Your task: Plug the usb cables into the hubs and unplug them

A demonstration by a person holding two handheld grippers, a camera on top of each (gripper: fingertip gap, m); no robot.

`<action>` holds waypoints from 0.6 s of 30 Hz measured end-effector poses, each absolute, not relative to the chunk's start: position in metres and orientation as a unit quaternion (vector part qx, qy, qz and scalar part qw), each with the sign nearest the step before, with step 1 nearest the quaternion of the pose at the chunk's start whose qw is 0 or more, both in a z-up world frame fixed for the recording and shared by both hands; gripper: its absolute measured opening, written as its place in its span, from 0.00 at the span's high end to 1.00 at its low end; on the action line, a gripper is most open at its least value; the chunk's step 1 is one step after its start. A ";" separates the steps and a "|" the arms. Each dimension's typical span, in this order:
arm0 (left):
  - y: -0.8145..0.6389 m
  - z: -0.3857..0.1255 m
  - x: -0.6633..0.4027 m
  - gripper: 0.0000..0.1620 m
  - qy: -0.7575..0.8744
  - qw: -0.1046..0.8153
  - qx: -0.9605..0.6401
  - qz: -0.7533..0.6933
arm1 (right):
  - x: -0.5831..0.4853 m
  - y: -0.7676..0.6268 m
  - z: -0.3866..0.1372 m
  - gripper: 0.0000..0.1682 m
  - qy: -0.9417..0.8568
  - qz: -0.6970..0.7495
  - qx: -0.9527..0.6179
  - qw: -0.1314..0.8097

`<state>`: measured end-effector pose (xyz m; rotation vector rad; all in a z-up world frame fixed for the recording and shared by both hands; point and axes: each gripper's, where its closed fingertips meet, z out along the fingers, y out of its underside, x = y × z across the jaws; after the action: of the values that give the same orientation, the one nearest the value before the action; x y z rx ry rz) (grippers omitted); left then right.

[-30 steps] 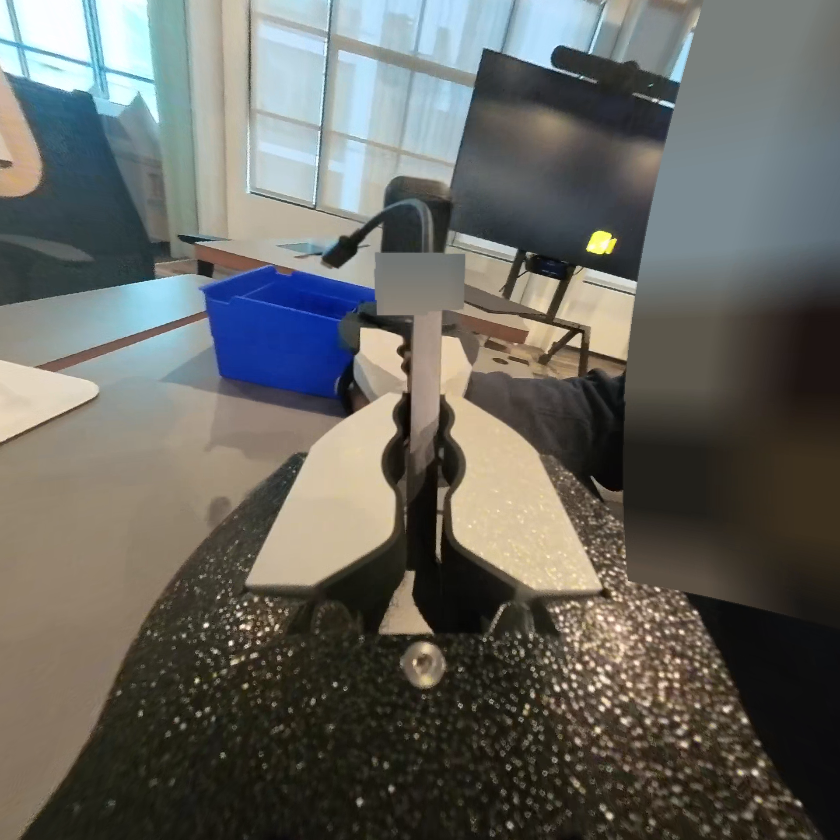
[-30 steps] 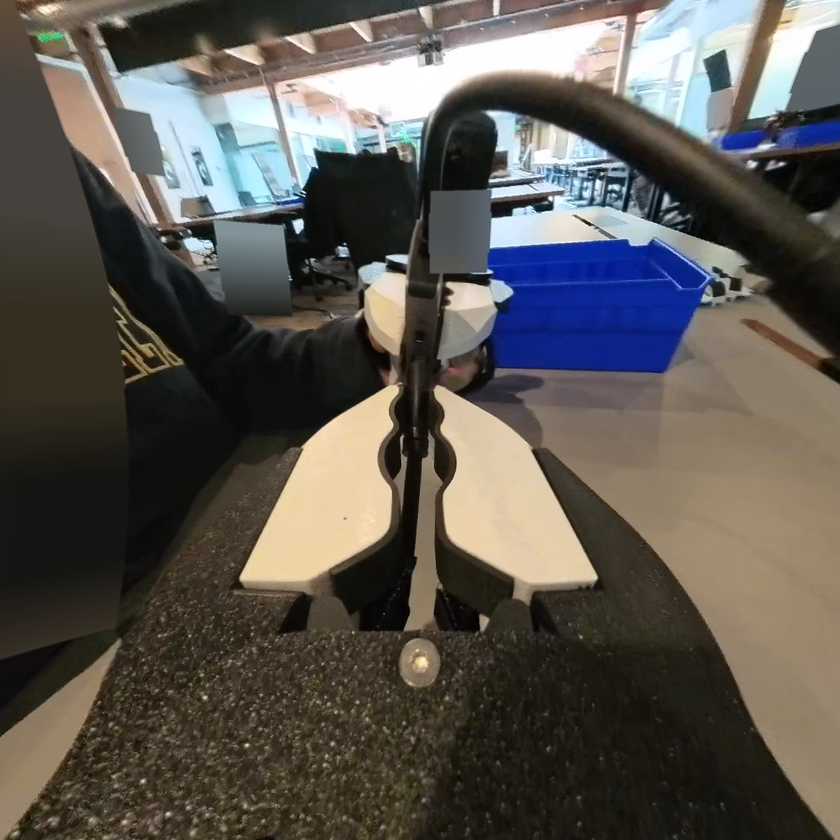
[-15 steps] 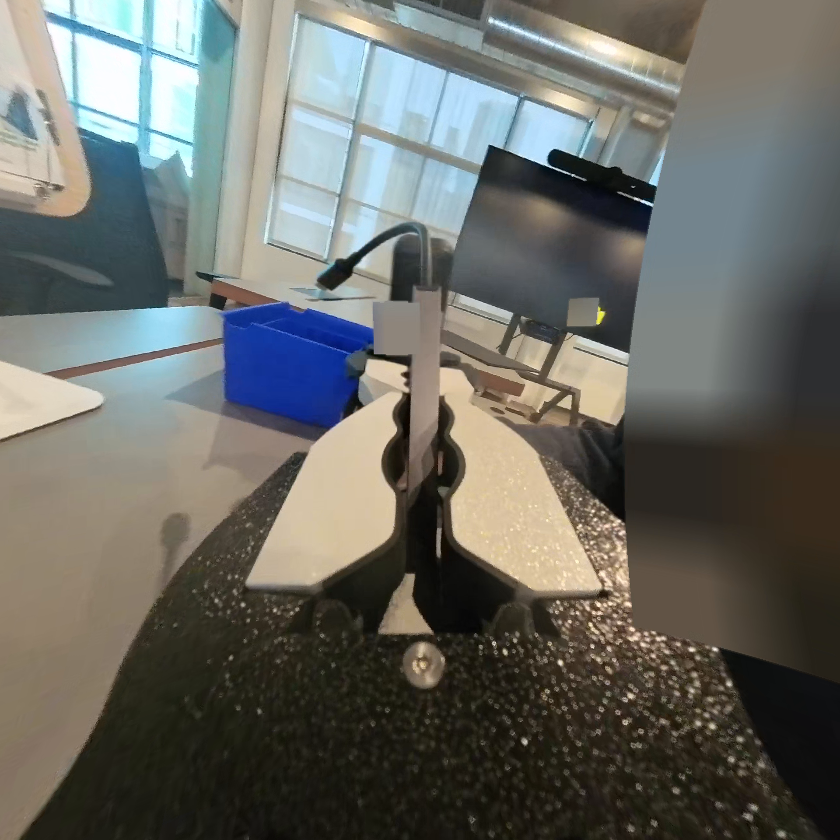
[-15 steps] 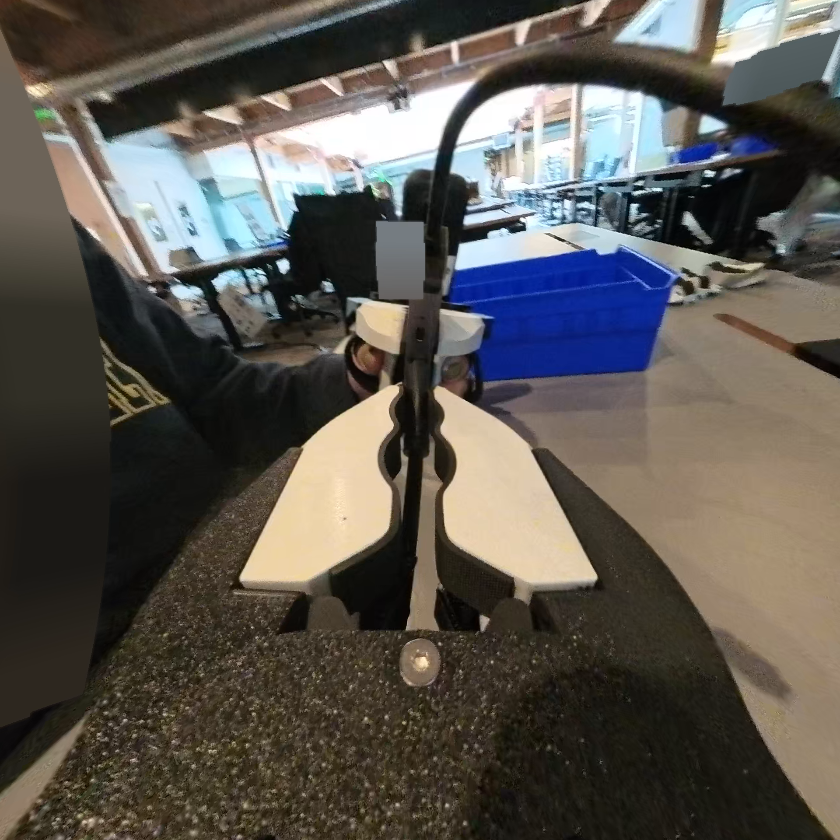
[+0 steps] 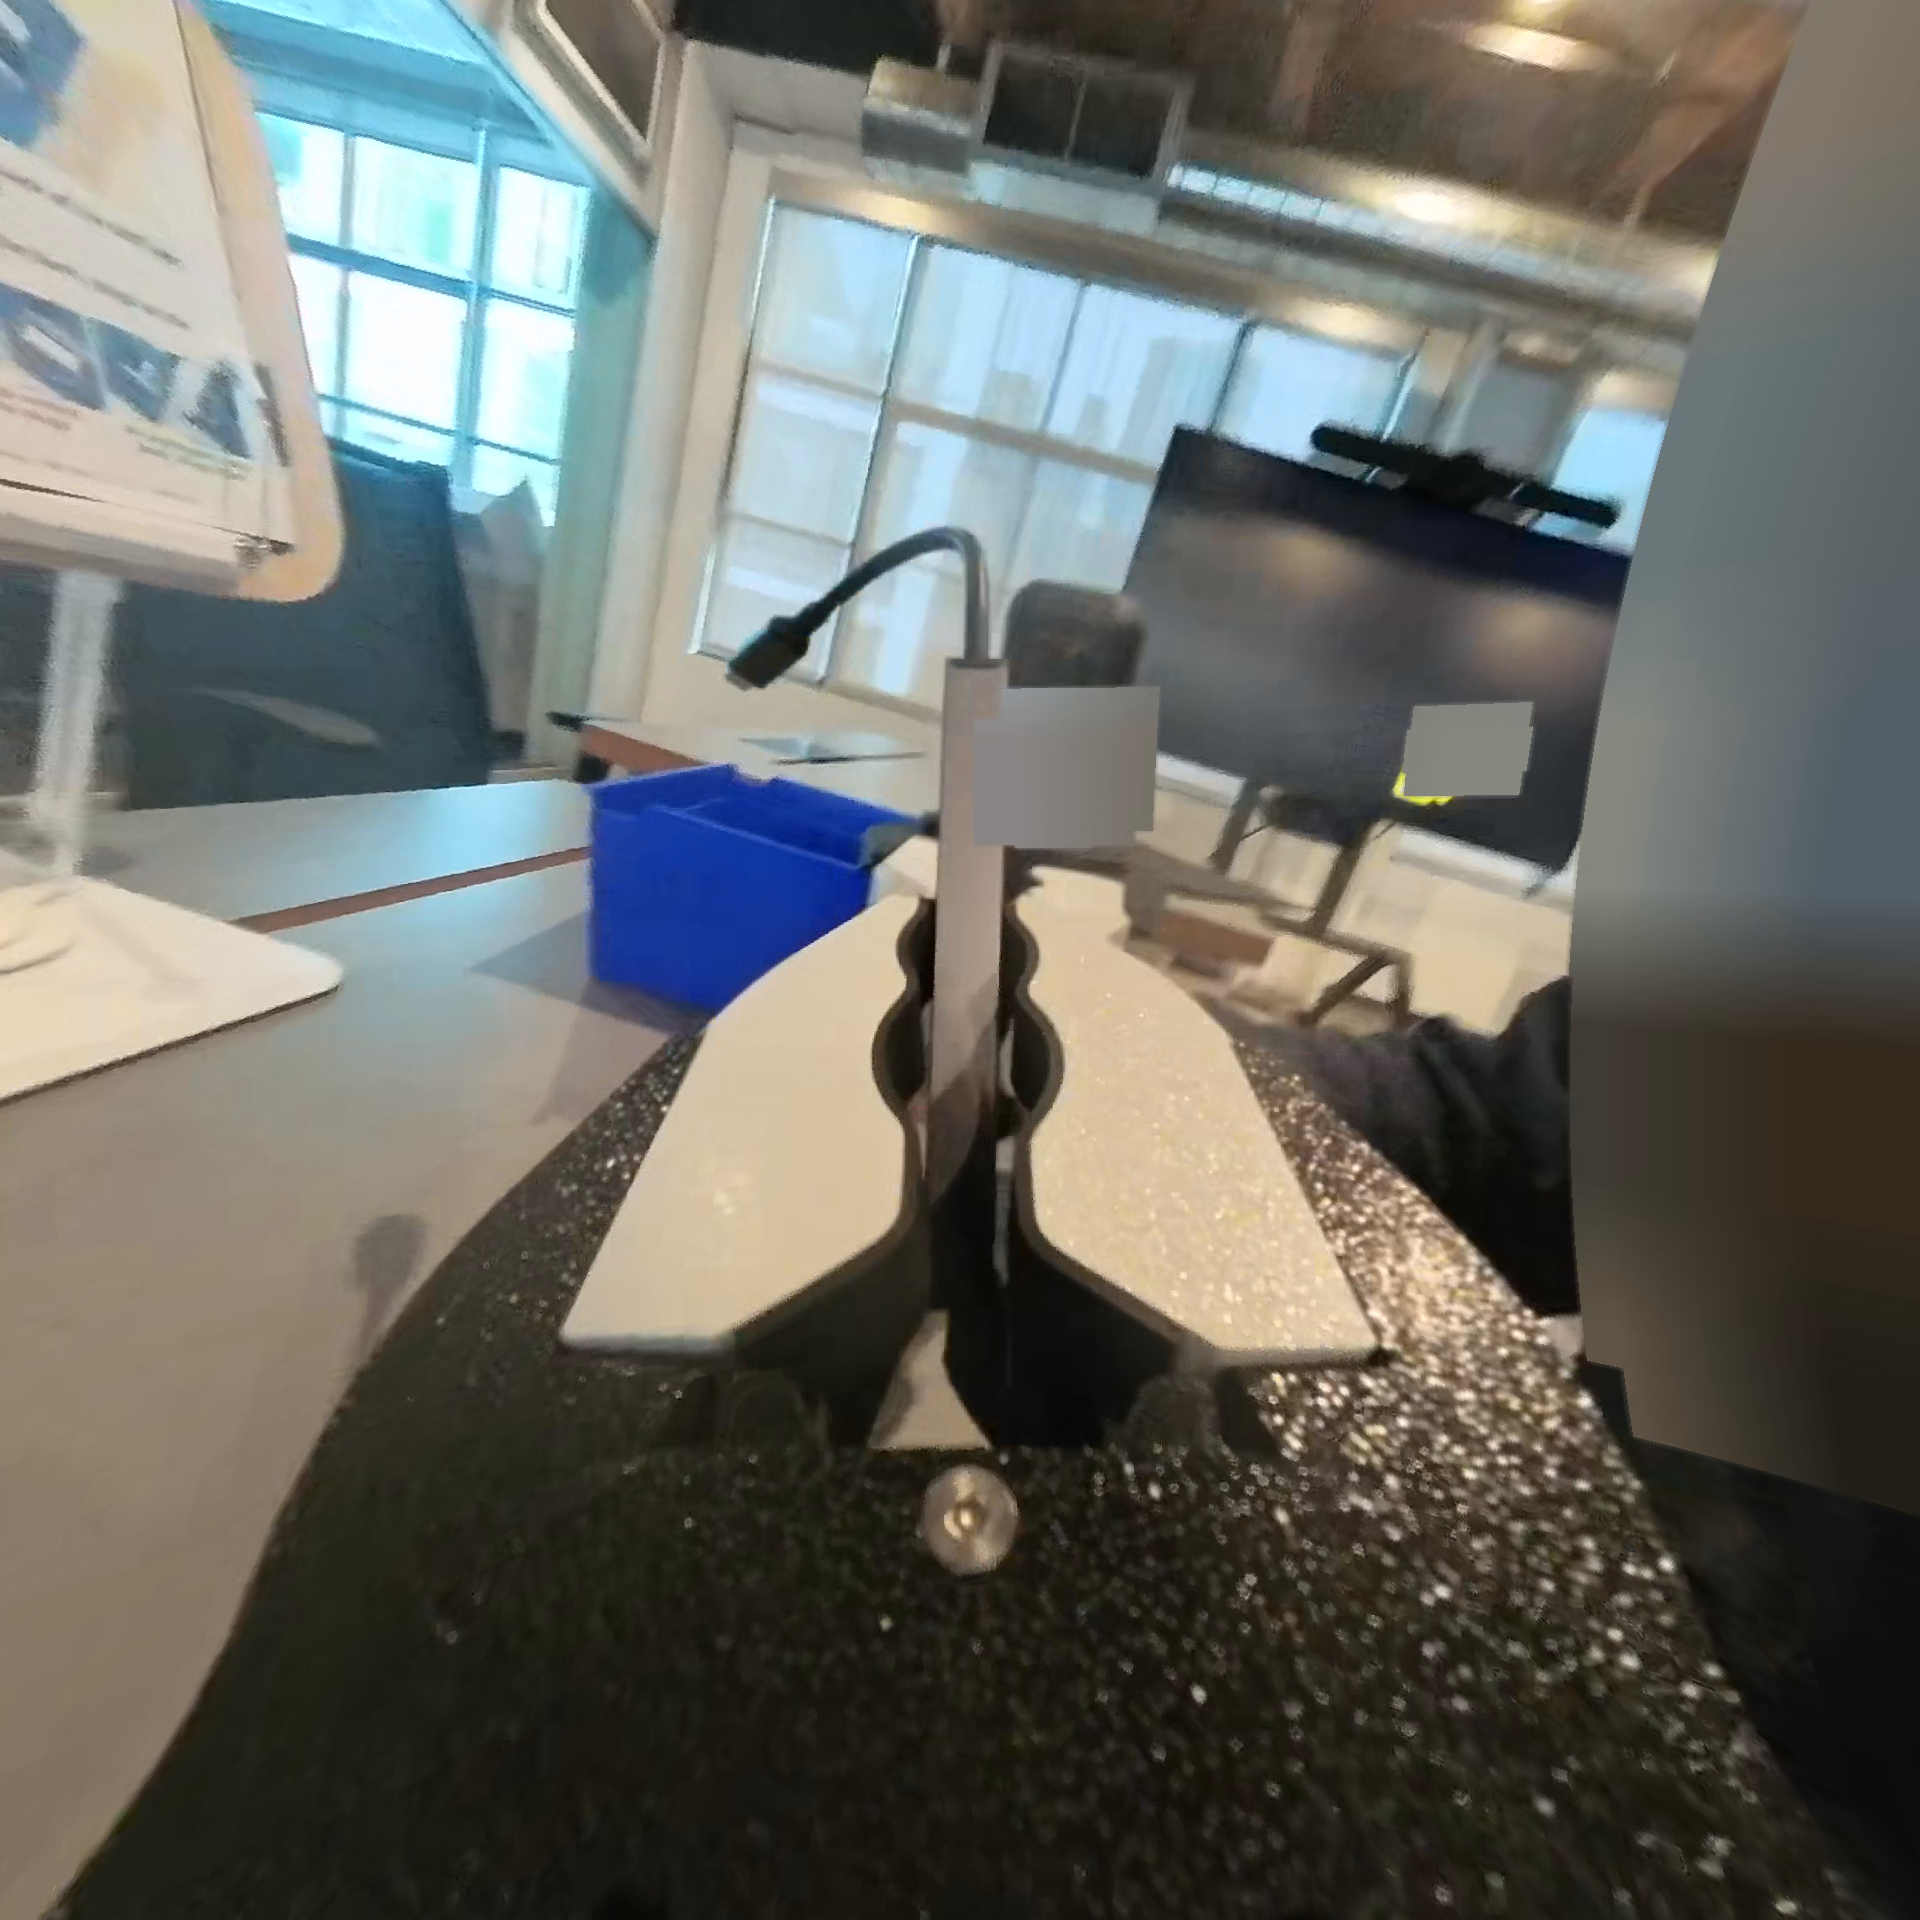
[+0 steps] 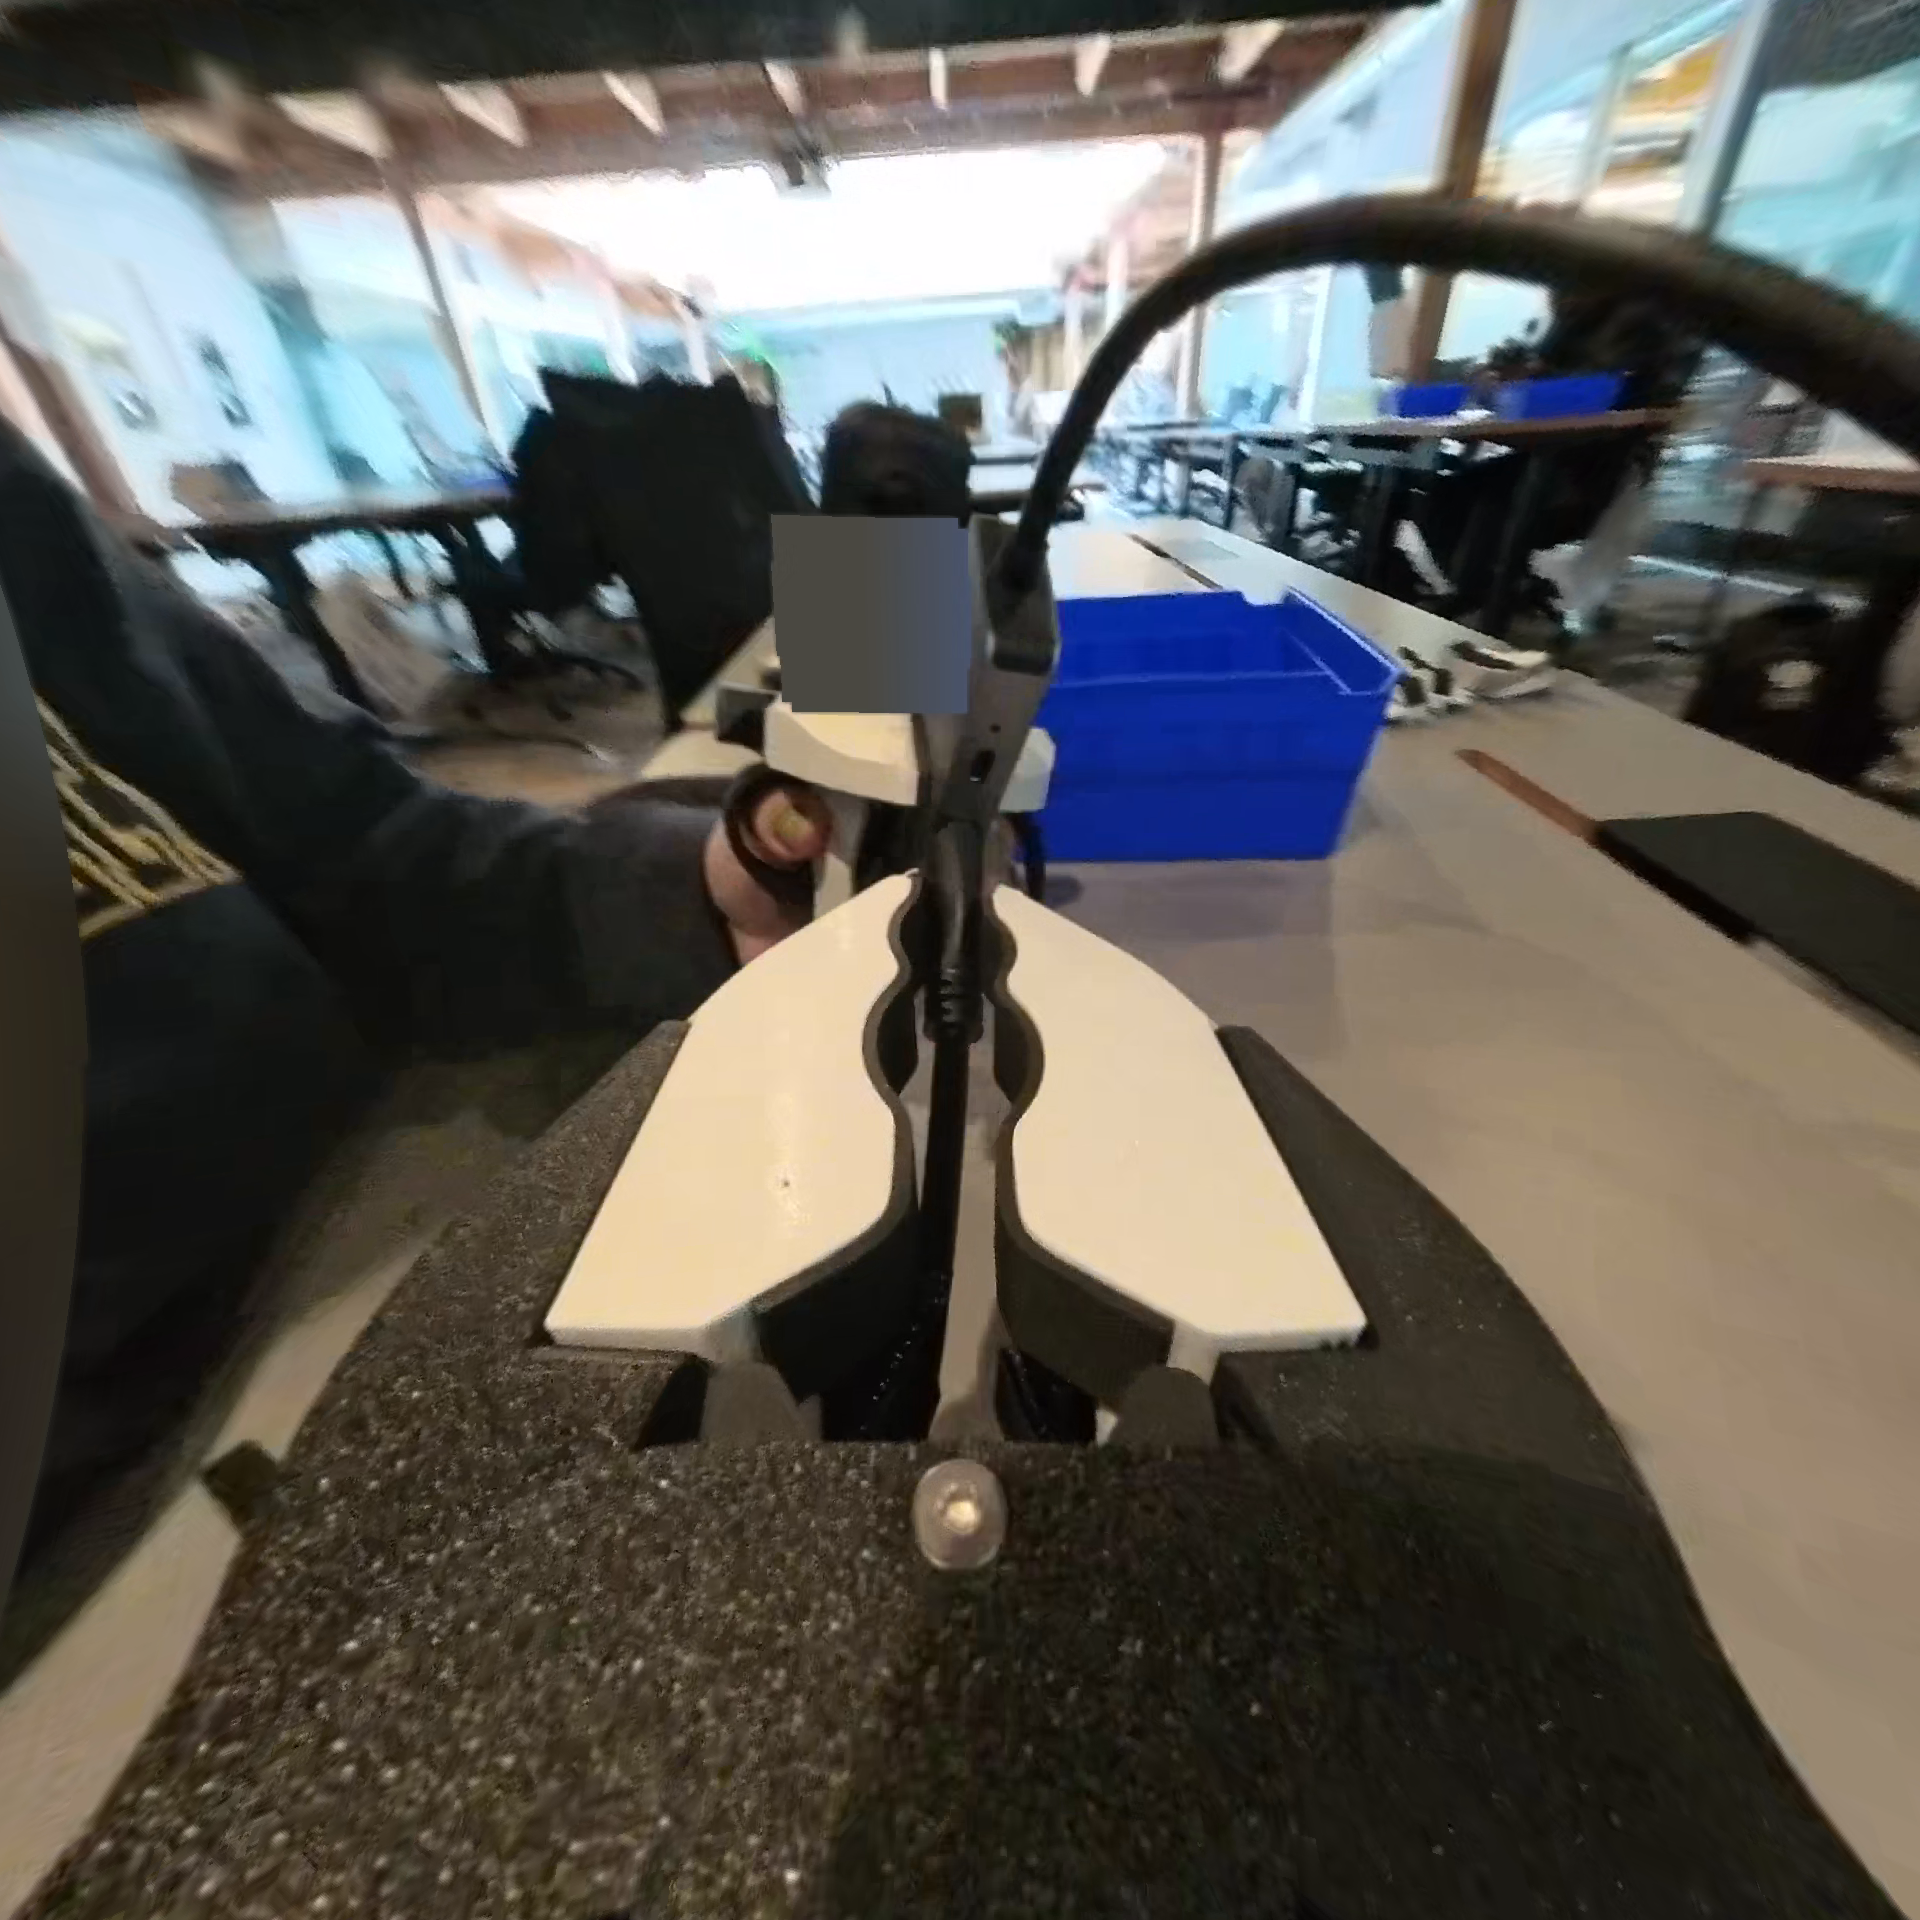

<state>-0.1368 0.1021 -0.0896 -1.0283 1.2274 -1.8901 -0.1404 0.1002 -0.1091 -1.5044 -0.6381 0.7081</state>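
My left gripper (image 5: 966,914) is shut on a slim grey hub (image 5: 966,831) that stands upright and edge-on between the fingers. The hub's short black tail cable (image 5: 914,551) curves left from its top to a free connector (image 5: 769,660). My right gripper (image 6: 956,894) is shut on a black usb cable (image 6: 951,987) by its plug. The plug's tip meets the near end of the hub (image 6: 1003,665), which leans slightly right there. The left gripper (image 6: 862,738) shows as white behind the hub. The tail cable (image 6: 1351,223) arcs overhead to the right.
A blue bin (image 5: 727,883) stands on the grey table (image 5: 208,1195) beyond both grippers; it also shows in the right wrist view (image 6: 1195,727). A white pad (image 5: 156,997) and a sign stand (image 5: 135,312) are at left. A black mat (image 6: 1766,894) lies at right. A person's dark sleeve (image 6: 364,831) is at left. My left and right fingertips are right by each other.
Both views have tilted upward, showing more ceiling. The hub has come to lean right in the right wrist view. Both grips stay shut on the same things.
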 end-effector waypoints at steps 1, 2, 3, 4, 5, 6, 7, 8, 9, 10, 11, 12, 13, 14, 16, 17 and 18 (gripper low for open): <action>0.101 -0.089 -0.138 0.93 0.477 0.333 -0.390 -0.713 | -0.141 0.099 -0.108 0.94 -0.287 0.297 -0.657 0.631; 0.098 -0.086 -0.140 0.93 0.477 0.324 -0.381 -0.723 | -0.143 0.096 -0.105 0.94 -0.289 0.315 -0.650 0.629; 0.094 -0.084 -0.143 0.93 0.471 0.299 -0.366 -0.745 | -0.146 0.090 -0.102 0.94 -0.291 0.350 -0.636 0.623; 0.089 -0.081 -0.146 0.93 0.462 0.271 -0.350 -0.768 | -0.150 0.085 -0.099 0.95 -0.291 0.395 -0.618 0.614; 0.087 -0.081 -0.148 0.93 0.457 0.256 -0.337 -0.782 | -0.151 0.083 -0.100 0.94 -0.287 0.426 -0.609 0.604; 0.085 -0.082 -0.149 0.93 0.456 0.250 -0.328 -0.789 | -0.152 0.081 -0.101 0.94 -0.287 0.444 -0.603 0.597; 0.084 -0.083 -0.149 0.93 0.452 0.245 -0.325 -0.794 | -0.153 0.079 -0.101 0.94 -0.288 0.456 -0.599 0.592; 0.085 -0.085 -0.148 0.93 0.447 0.246 -0.331 -0.794 | -0.151 0.081 -0.103 0.94 -0.284 0.452 -0.604 0.592; 0.088 -0.087 -0.145 0.93 0.445 0.252 -0.341 -0.789 | -0.149 0.083 -0.106 0.94 -0.283 0.437 -0.613 0.593; 0.090 -0.089 -0.143 0.93 0.446 0.256 -0.350 -0.783 | -0.147 0.085 -0.108 0.94 -0.282 0.420 -0.622 0.598; 0.092 -0.090 -0.142 0.93 0.446 0.261 -0.357 -0.778 | -0.147 0.088 -0.108 0.94 -0.277 0.406 -0.623 0.608; 0.094 -0.091 -0.142 0.93 0.447 0.265 -0.361 -0.774 | -0.147 0.089 -0.109 0.94 -0.274 0.397 -0.622 0.617; 0.095 -0.091 -0.141 0.93 0.450 0.268 -0.365 -0.770 | -0.148 0.090 -0.109 0.94 -0.275 0.391 -0.622 0.620; 0.095 -0.092 -0.142 0.94 0.453 0.270 -0.368 -0.766 | -0.148 0.090 -0.110 0.94 -0.277 0.388 -0.624 0.620; 0.095 -0.096 -0.140 0.93 0.463 0.274 -0.377 -0.754 | -0.149 0.091 -0.110 0.91 -0.276 0.393 -0.623 0.617; 0.094 -0.098 -0.138 0.93 0.468 0.275 -0.381 -0.748 | -0.149 0.091 -0.109 0.89 -0.274 0.398 -0.622 0.616; 0.094 -0.099 -0.137 0.93 0.468 0.274 -0.382 -0.749 | -0.150 0.091 -0.110 0.89 -0.274 0.396 -0.625 0.614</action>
<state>-0.1366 0.0935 -0.0993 -1.0282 1.2580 -2.0138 -0.1500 0.0910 -0.1097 -1.4411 -0.6321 0.9118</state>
